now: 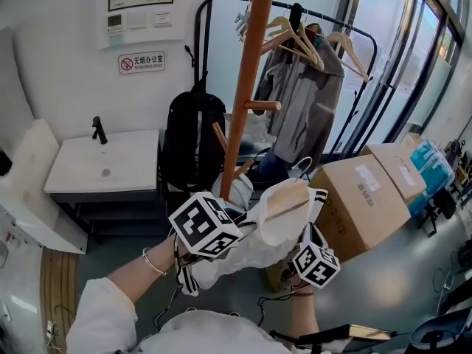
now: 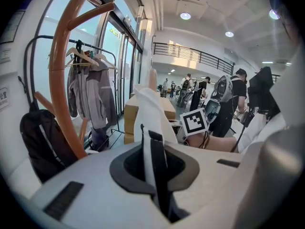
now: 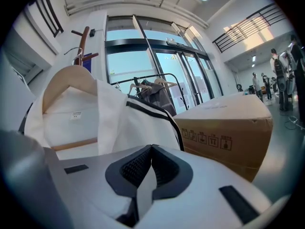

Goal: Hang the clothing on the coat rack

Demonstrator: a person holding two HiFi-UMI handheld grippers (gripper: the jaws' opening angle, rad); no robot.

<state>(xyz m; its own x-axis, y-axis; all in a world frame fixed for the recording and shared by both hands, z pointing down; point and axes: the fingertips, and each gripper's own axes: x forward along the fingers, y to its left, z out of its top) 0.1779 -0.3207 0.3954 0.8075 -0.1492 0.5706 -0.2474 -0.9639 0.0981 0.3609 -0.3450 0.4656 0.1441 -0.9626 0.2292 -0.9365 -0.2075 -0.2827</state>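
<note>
A white garment (image 1: 269, 223) with black stripes hangs on a wooden hanger (image 1: 287, 201), low in front of the orange wooden coat rack (image 1: 247, 87). My left gripper (image 1: 234, 218) is shut on a striped fold of that garment (image 2: 153, 128), to the left of the hanger. My right gripper (image 1: 306, 240) is shut on the garment's white cloth (image 3: 143, 190) at its lower right. In the right gripper view the hanger (image 3: 66, 78) sits inside the collar (image 3: 76, 113), and the rack's top pegs (image 3: 82, 37) show behind it. The rack's pole (image 2: 59, 80) curves up the left of the left gripper view.
Behind the rack a black clothes rail (image 1: 324, 21) carries wooden hangers and a grey jacket (image 1: 302, 94). A black backpack (image 1: 193, 135) hangs left of the pole. Cardboard boxes (image 1: 361, 201) stand on the right, a white sink (image 1: 103, 164) on the left. Several people (image 2: 228, 99) stand far off.
</note>
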